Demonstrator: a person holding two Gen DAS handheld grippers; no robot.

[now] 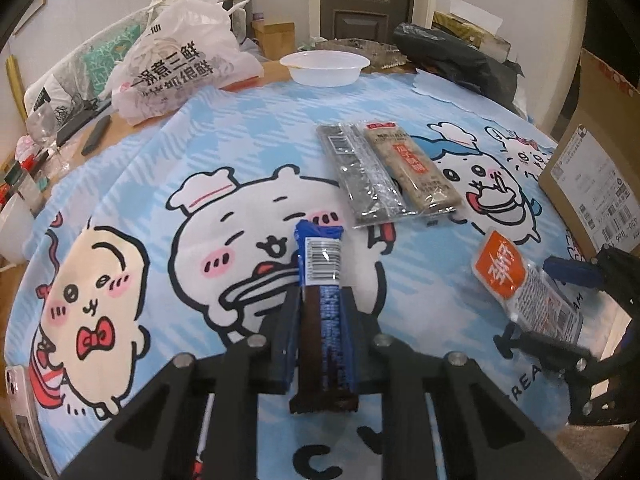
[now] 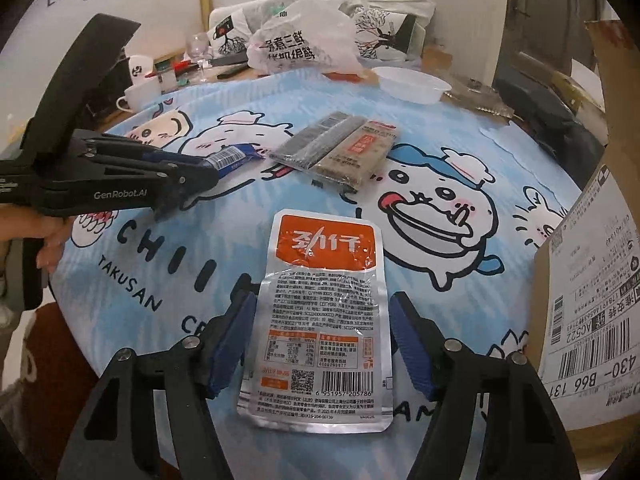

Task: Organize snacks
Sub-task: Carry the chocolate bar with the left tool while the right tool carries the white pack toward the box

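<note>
My left gripper [image 1: 322,298] is shut on a blue snack bar [image 1: 320,256] with a barcode, whose far end sticks out past the fingertips just above the cartoon tablecloth [image 1: 240,128]. The right wrist view shows the same gripper [image 2: 214,172] and bar [image 2: 230,158] at the left. An orange-and-silver snack pouch [image 2: 324,248] lies flat on the cloth between the fingers of my right gripper [image 2: 322,300], which stands open with its blue pads beside the pouch's edges. Further back, a dark long packet [image 1: 362,176] and a tan one [image 1: 412,172] lie side by side.
A cardboard box [image 2: 592,288] with shipping labels stands close on the right. At the table's far side are a white plastic bowl [image 1: 324,66], a printed plastic bag [image 1: 176,64], a black bag [image 1: 448,56], a wine glass [image 1: 40,124] and a mug [image 2: 140,92].
</note>
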